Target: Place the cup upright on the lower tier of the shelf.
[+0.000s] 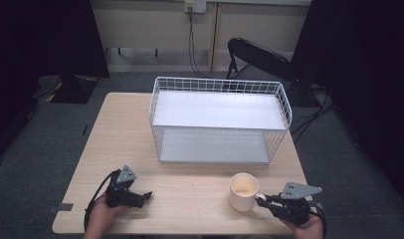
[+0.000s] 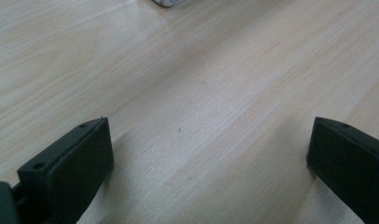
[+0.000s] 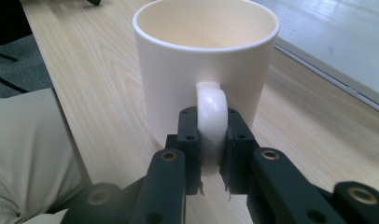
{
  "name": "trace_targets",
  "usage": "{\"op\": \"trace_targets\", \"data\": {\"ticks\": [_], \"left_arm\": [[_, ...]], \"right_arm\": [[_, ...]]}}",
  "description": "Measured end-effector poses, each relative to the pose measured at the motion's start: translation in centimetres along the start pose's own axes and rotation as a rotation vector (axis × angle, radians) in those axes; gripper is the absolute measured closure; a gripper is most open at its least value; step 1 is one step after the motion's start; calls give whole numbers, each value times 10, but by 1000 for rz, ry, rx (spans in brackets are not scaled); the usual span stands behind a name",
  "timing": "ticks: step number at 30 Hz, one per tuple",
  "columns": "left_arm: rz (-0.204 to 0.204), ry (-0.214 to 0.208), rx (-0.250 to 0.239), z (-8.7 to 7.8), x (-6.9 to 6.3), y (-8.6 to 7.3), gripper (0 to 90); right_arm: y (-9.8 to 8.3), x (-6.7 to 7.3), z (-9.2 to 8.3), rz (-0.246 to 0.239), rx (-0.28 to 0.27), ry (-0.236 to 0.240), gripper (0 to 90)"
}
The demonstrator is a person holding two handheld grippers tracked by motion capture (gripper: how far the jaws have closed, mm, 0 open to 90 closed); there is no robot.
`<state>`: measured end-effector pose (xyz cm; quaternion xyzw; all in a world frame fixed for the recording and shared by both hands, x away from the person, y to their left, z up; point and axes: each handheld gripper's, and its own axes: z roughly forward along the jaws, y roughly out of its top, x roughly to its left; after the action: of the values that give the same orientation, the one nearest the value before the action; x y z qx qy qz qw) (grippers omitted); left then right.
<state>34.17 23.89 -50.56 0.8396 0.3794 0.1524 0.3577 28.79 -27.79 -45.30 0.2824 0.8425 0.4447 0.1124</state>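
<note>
A cream mug (image 1: pixel 243 191) stands upright on the wooden table (image 1: pixel 190 199) near its front right edge. My right gripper (image 1: pixel 263 200) is shut on the mug's handle (image 3: pixel 211 116); both black pads press its sides in the right gripper view, where the mug (image 3: pixel 205 60) looks empty. My left gripper (image 1: pixel 145 196) rests low on the table at the front left. Its jaws stand wide apart over bare wood in the left gripper view, with nothing between its fingers (image 2: pixel 71 163).
A white wire basket (image 1: pixel 220 119) with two white shelves lies across the back half of the table. A dark chair (image 1: pixel 259 57) stands behind it. A sleeve (image 3: pixel 33 154) lies at the left of the right gripper view.
</note>
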Motion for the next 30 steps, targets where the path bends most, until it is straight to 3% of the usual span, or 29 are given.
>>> {"op": "trace_targets", "data": {"ticks": [13,30], "left_arm": [[-1,0,0,0,0,0,0],[0,0,0,0,0,0,0]], "right_arm": [[4,-5,-8,17,-52,-42,804],[24,-16,-1,29,-79,-76,804]]}}
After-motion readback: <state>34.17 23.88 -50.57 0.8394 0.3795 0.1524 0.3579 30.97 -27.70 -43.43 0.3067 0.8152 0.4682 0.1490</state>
